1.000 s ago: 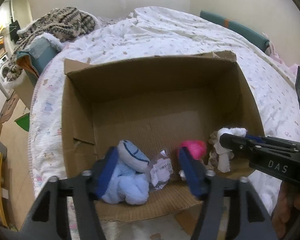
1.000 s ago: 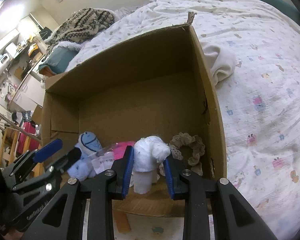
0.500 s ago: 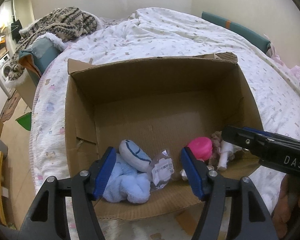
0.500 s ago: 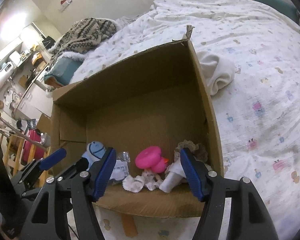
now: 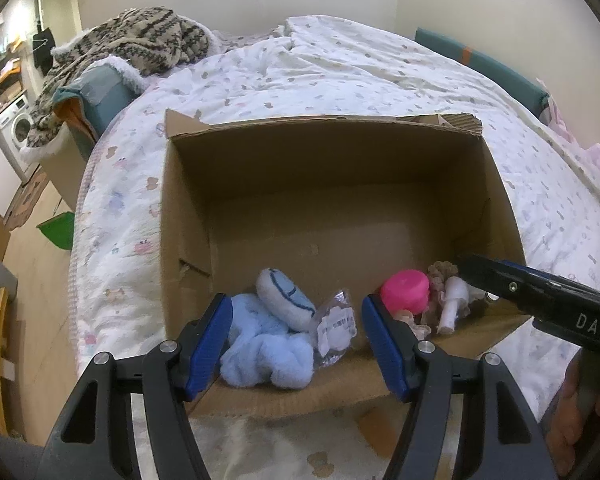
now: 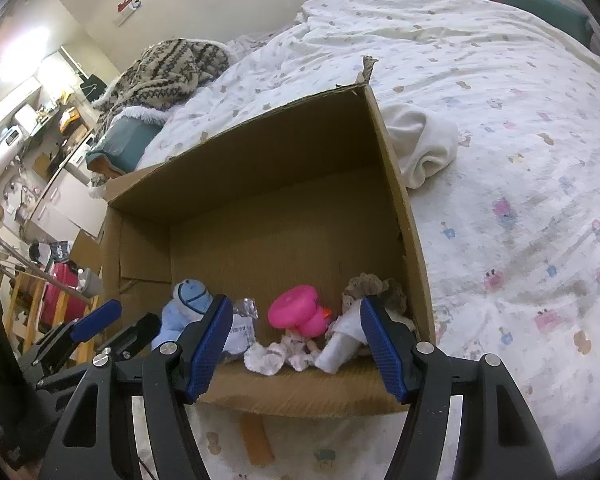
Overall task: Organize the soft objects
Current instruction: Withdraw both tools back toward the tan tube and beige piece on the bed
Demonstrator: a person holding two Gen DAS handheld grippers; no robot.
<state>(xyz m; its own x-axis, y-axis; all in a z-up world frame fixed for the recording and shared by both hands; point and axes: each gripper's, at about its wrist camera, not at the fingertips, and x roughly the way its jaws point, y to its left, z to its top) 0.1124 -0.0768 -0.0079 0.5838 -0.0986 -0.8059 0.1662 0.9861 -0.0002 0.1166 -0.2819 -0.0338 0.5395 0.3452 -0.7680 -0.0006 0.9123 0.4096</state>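
While both of my grippers are hovering at the near rim of the cardboard box, I am judging that the placing step is finished for what lies inside and that a fresh pick is coming up. My left gripper is holding its jaws wide apart with nothing between them, and my right gripper is doing the same, gripping nothing.

The soft things are lying in a row along the box's near wall. At the left the pale blue plush toy is slumping in a fleecy heap, its rounded head stitched with dark lines. Just beside it a crinkly clear plastic packet with a printed label is resting against the plush. Further right the bright pink toy is showing smooth, rounded, glossy-looking lobes, and in front of it a small white frilly piece is lying crumpled. A white rolled cloth is leaning at a tilt towards the right wall, and a beige lacy scrunchie is sitting behind it in the corner.

Outside the box, a cream folded cloth is lying on the printed quilt of the bed, touching or nearly touching the box's right wall. I am guessing that this is the next thing to collect: my right gripper would need to lift clear of the rim, swing out over the quilt, and close on a thick fold so the limp fabric is not slipping free.
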